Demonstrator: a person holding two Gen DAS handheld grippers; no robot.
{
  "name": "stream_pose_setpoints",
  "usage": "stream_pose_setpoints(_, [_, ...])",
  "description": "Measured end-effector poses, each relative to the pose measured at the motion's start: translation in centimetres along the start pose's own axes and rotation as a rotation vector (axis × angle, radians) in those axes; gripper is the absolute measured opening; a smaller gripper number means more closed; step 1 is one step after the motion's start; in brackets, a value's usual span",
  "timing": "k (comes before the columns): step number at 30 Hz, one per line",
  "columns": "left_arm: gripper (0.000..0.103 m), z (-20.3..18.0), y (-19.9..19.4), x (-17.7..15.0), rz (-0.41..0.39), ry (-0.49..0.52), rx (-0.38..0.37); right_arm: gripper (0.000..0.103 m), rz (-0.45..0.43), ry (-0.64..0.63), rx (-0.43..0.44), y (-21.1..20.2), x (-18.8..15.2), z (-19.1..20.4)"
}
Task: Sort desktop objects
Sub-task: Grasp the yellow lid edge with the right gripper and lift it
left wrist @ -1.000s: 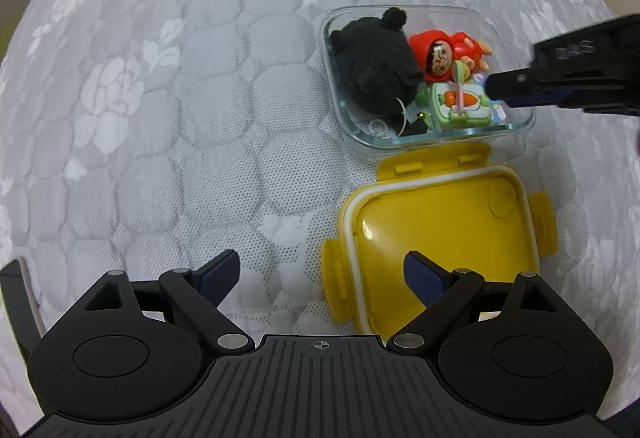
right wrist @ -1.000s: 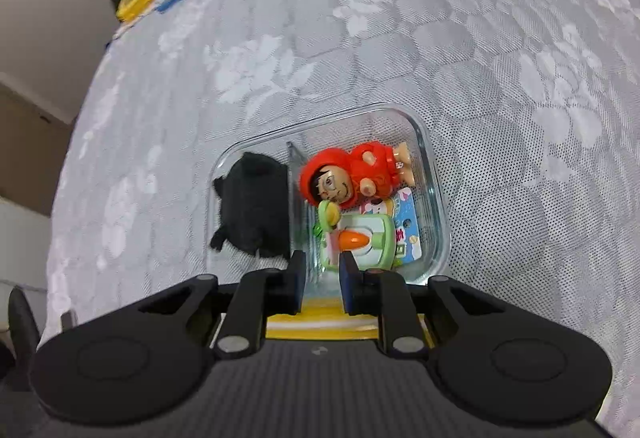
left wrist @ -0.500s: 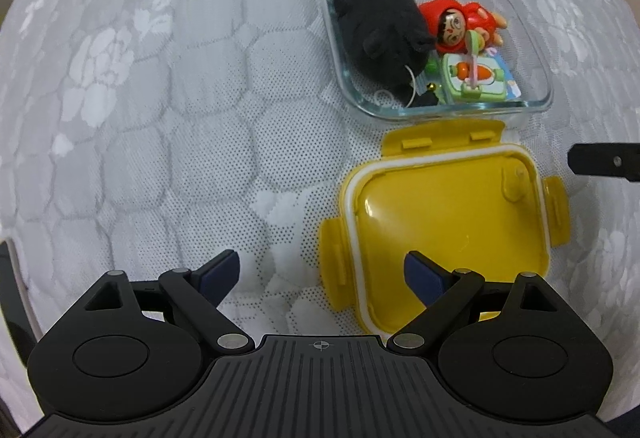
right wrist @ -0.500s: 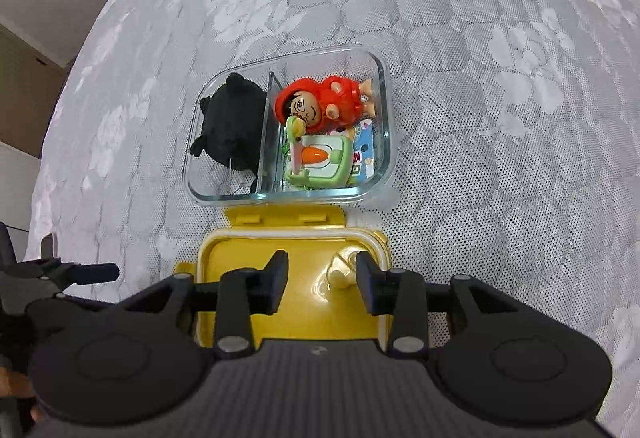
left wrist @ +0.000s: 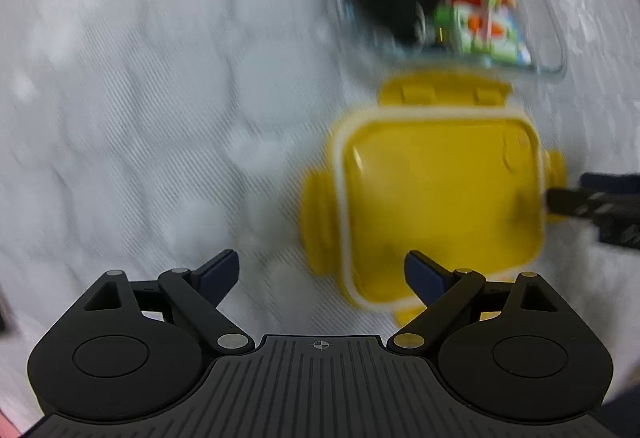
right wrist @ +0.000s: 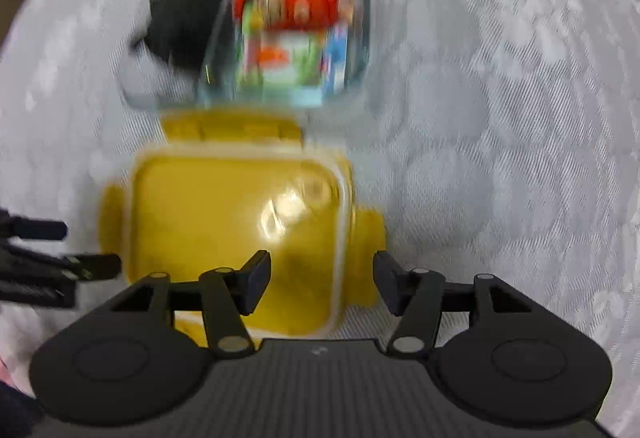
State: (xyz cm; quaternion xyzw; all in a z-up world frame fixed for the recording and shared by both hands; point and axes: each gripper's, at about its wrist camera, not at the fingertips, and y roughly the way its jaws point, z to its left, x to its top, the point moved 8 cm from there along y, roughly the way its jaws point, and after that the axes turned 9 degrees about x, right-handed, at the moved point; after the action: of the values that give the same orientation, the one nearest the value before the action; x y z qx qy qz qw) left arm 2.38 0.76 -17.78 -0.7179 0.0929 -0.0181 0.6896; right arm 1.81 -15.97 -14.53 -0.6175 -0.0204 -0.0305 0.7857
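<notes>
Blurred views. Yellow lid [left wrist: 436,190] lay mid-frame on the quilted surface [left wrist: 140,98], touching the glass box [left wrist: 556,50] of toys at upper right. Left gripper [left wrist: 320,272] and right gripper [right wrist: 322,278]: jaws spread, empty.

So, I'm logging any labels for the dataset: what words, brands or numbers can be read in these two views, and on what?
None can be read.
Blue-edged card in the glass container: print blurred, unreadable.
Green toy: coloured shapes only, no text made out.
Yellow lid: no lettering visible.
Left gripper and right gripper: only a small crosshair mark on the left body.
</notes>
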Motion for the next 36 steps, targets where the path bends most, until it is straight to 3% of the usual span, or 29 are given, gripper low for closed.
stream_pose_setpoints(3, [0.094,-0.1,0.8,-0.4,0.062,-0.045,-0.046,0.057,0.062,-0.023,-0.034,1.5,-1.0,-0.2])
stream_pose_setpoints(8, [0.094,0.3,0.8,0.7,-0.003,-0.022,0.041,0.06,0.044,0.031,-0.071,1.8,0.5,-2.0])
stream_pose_setpoints(15, [0.094,-1.2,1.8,0.8,0.014,0.009,-0.009,0.064,0.143,0.129,0.057,3.8,-0.8,-2.9])
stream_pose_setpoints(20, [0.094,-2.9,1.8,0.8,0.011,0.046,-0.065,0.069,0.136,0.137,0.084,3.9,-0.7,-3.0])
stream_pose_setpoints(28, [0.094,-3.8,0.4,0.6,-0.046,0.086,-0.049,0.071,0.104,0.204,0.171,2.6,-0.1,-2.6])
stream_pose_setpoints(36, [0.094,-3.7,-2.4,1.1,-0.127,0.127,-0.02,0.071,0.079,0.252,0.197,-0.1,0.4,-2.1])
